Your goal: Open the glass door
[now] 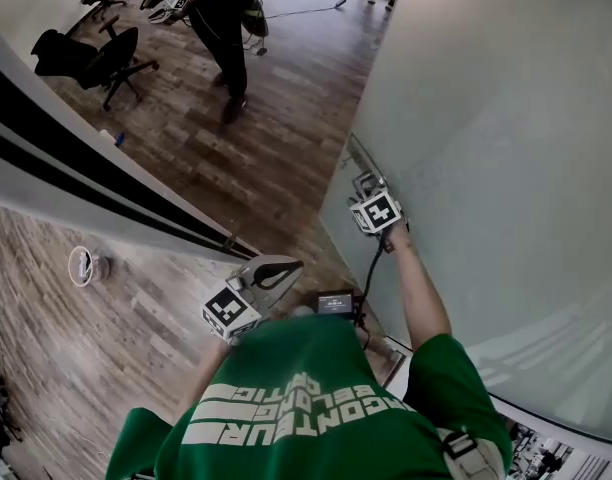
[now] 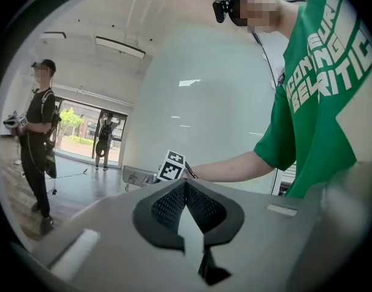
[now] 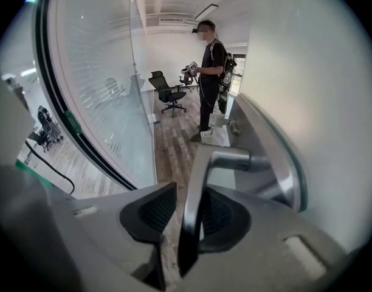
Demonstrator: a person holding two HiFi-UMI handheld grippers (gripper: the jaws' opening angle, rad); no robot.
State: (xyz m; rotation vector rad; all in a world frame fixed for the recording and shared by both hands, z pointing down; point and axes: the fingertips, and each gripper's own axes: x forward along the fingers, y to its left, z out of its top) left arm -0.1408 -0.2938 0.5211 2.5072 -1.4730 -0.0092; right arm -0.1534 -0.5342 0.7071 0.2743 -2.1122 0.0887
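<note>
The frosted glass door (image 1: 486, 158) stands swung into the room at the right. Its metal lever handle (image 3: 199, 199) lies between the jaws of my right gripper (image 3: 189, 192), which stand apart. The handle rests against the right pad, and floor shows between it and the left pad. In the head view my right gripper (image 1: 365, 182) reaches to the door's edge at arm's length. My left gripper (image 1: 292, 266) hangs in front of my chest, away from the door. Its pads (image 2: 186, 187) meet at the tips with nothing between them.
A glass wall with a black band (image 1: 86, 183) runs along the left of the doorway. Beyond it a person (image 1: 221, 28) stands on the wood floor near a black office chair (image 1: 106, 58). A small white round object (image 1: 83, 265) sits on the floor at the left.
</note>
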